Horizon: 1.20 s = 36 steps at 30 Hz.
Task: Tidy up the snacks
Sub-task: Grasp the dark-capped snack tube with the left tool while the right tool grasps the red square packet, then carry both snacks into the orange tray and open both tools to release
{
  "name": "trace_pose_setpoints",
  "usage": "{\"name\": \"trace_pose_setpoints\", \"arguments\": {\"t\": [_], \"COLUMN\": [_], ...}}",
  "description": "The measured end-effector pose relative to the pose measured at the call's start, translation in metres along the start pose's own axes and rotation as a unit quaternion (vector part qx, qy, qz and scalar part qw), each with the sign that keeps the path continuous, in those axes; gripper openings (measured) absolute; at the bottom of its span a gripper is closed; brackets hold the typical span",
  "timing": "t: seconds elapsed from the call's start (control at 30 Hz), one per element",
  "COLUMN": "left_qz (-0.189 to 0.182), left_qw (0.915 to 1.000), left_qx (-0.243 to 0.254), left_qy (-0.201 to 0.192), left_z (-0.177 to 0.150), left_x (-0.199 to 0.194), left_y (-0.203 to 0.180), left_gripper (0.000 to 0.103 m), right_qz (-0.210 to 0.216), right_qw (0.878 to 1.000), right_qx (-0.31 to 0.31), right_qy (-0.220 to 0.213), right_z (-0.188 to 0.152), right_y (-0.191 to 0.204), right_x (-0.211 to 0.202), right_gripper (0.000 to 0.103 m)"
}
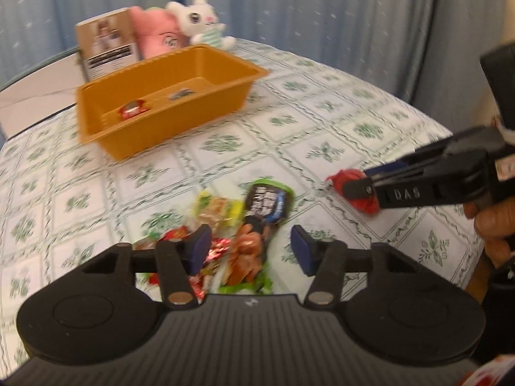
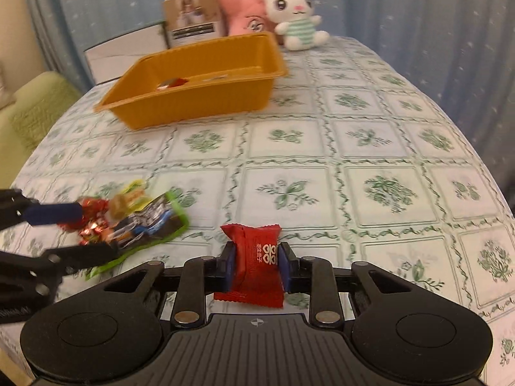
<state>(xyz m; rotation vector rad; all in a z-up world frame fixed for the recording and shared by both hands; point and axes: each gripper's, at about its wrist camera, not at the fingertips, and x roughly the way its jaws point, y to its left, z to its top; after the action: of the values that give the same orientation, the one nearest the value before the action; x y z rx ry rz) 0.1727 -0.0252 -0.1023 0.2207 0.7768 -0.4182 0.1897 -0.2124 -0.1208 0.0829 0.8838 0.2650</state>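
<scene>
Right tool (image 2: pixel 254 265) clamped on red candy packet (image 2: pixel 254 257), bottom centre, probably bound for orange tray (image 2: pixel 193 96) upper left. Left tool (image 1: pixel 249 251) spread wide over snack pile (image 1: pixel 238 225), lower centre on counter (image 2: pixel 354 160), lining up next grab.

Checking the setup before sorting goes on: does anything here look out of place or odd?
Nothing looks damaged or spilled. The orange tray sits askew to the tablecloth grid, and loose snacks lie heaped in a pile. The right gripper grips a red candy.
</scene>
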Motion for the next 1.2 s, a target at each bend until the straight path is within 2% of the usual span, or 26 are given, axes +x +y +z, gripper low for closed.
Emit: {"name": "trace_pose_setpoints", "arguments": {"t": [0.13, 0.37, 0.43, 0.5, 0.53, 0.57, 0.6, 0.7, 1.0, 1.03, 1.07, 1.1, 1.2], "left_qz": [-0.01, -0.013, -0.015, -0.016, -0.017, -0.017, -0.019, -0.019, -0.015, -0.014, -0.013, -0.013, -0.011], "left_qw": [0.9997, 0.9983, 0.9983, 0.9983, 0.9983, 0.9983, 0.9983, 0.9982, 0.9982, 0.9983, 0.9984, 0.9984, 0.9985], "left_qx": [0.011, 0.015, 0.006, 0.001, -0.001, -0.003, -0.006, -0.016, -0.02, -0.021, -0.022, -0.023, -0.024], "left_qy": [0.018, 0.055, 0.056, 0.057, 0.056, 0.056, 0.055, 0.054, 0.054, 0.053, 0.051, 0.05, 0.048], "left_z": [0.006, 0.003, 0.002, 0.003, 0.003, 0.003, 0.003, 0.003, 0.004, 0.003, 0.003, 0.003, 0.003], "left_x": [0.017, 0.038, 0.038, 0.039, 0.038, 0.038, 0.038, 0.038, 0.039, 0.039, 0.04, 0.04, 0.041], "left_y": [-0.005, -0.003, -0.002, -0.001, -0.001, -0.001, -0.001, 0.0, -0.001, -0.001, -0.001, -0.001, -0.002], "left_gripper": [0.043, 0.041, 0.041, 0.04, 0.037, 0.034, 0.027, 0.027, 0.027, 0.027, 0.028, 0.028, 0.028], "right_qz": [0.001, 0.005, 0.004, 0.001, 0.002, 0.004, 0.004, 0.004, -0.001, -0.005, -0.01, -0.016, -0.014], "right_qw": [1.0, 1.0, 1.0, 1.0, 1.0, 1.0, 1.0, 1.0, 1.0, 1.0, 1.0, 0.999, 1.0], "right_qx": [0.0, 0.003, 0.003, 0.004, 0.005, 0.006, 0.006, 0.007, -0.014, -0.018, -0.023, -0.03, -0.026], "right_qy": [-0.001, 0.006, 0.007, 0.006, 0.005, 0.004, 0.004, 0.008, 0.011, 0.011, 0.01, 0.011, 0.01], "right_z": [-0.001, -0.001, -0.001, -0.001, -0.001, -0.001, 0.0, -0.001, -0.002, -0.002, -0.003, -0.003, -0.004], "right_y": [-0.004, -0.003, -0.003, -0.003, -0.003, -0.003, -0.002, -0.003, 0.005, 0.006, 0.006, 0.008, 0.006], "right_x": [-0.002, 0.002, 0.003, 0.003, 0.003, 0.003, 0.003, 0.005, 0.008, 0.008, 0.008, 0.008, 0.008], "right_gripper": [0.028, 0.029, 0.034, 0.048, 0.051, 0.053, 0.053, 0.053, 0.052, 0.049, 0.036, 0.029, 0.028]}}
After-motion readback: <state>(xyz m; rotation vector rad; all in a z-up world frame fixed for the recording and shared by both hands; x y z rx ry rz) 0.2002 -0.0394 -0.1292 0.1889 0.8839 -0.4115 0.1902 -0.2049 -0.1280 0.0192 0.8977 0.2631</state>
